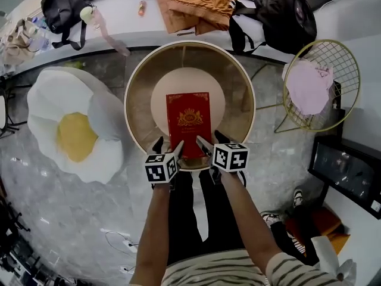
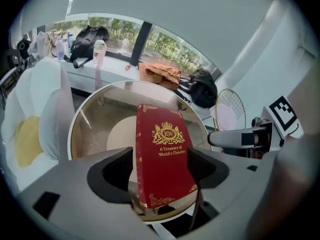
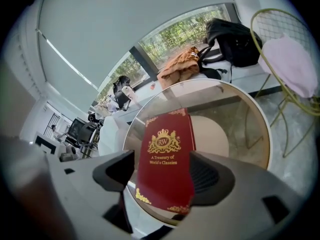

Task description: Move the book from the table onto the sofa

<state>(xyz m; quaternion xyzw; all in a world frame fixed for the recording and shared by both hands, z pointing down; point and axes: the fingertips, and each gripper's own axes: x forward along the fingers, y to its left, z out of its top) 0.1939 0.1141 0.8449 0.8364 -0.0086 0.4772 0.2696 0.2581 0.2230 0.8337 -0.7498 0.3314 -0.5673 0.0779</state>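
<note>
Book [image 1: 188, 124] — round glass table [image 1: 138, 109] (grey floor [image 1: 71, 207])

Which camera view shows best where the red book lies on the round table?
The head view: it looks straight down on the book, which reaches from the middle to the near edge of the table. Both gripper views show the cover closer, title readable, but slanted.

A grey marbled floor [image 1: 53, 201] spreads below a long white ledge [image 1: 128, 19] that runs under wide windows [image 2: 170, 44], where daylight and green trees show. On the ledge lie a black backpack [image 1: 62, 5], an orange cloth [image 1: 199, 5] and a second black bag [image 1: 286, 14]. Near it stands a gold wire chair [image 1: 345, 52] with a pink cushion [image 1: 308, 87].
</note>
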